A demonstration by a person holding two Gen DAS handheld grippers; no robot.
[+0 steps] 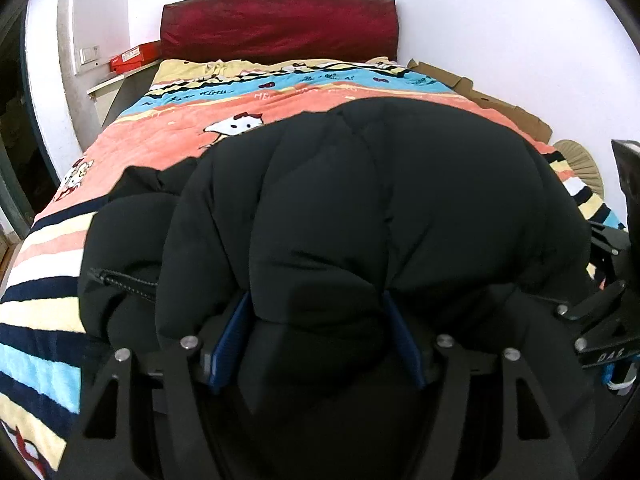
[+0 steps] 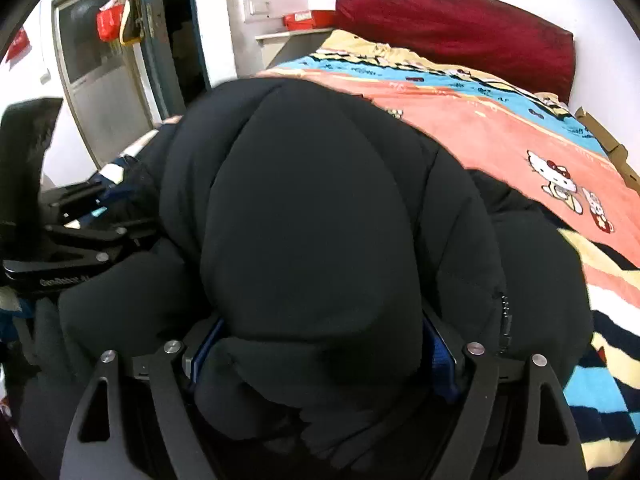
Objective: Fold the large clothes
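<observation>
Left wrist view first: the left claw (image 1: 316, 340) has a fat fold of the black puffer jacket (image 1: 360, 200) bunched between its blue pads (image 1: 230, 344), jaws a fair way apart but clamped on the padding. The jacket fills the middle of the frame, heaped on the bed's cartoon-cat blanket (image 1: 160, 120), which shows from 9 round to 12 o'clock. An open zipper (image 1: 120, 280) edge pokes out at about 8 o'clock. The dark red headboard (image 1: 280, 20) sits at 12, a red box (image 1: 134, 56) on a ledge at 11, flattened cardboard (image 1: 480, 96) at 2. The right claw (image 1: 600, 312) shows at 3 to 4 o'clock, right against the jacket.

Right wrist view: the right claw (image 2: 320, 356) is also gripping a thick wad of the jacket (image 2: 312, 220) between its blue pads (image 2: 440, 348), jaws held wide by the bulk. Jacket is dead centre again, blanket (image 2: 500, 132) from 1 to 4 o'clock, headboard (image 2: 460, 24) at 1. The left claw (image 2: 80, 248) sits at 9 o'clock touching the fabric. A door (image 2: 100, 76) is at 10 to 11.
</observation>
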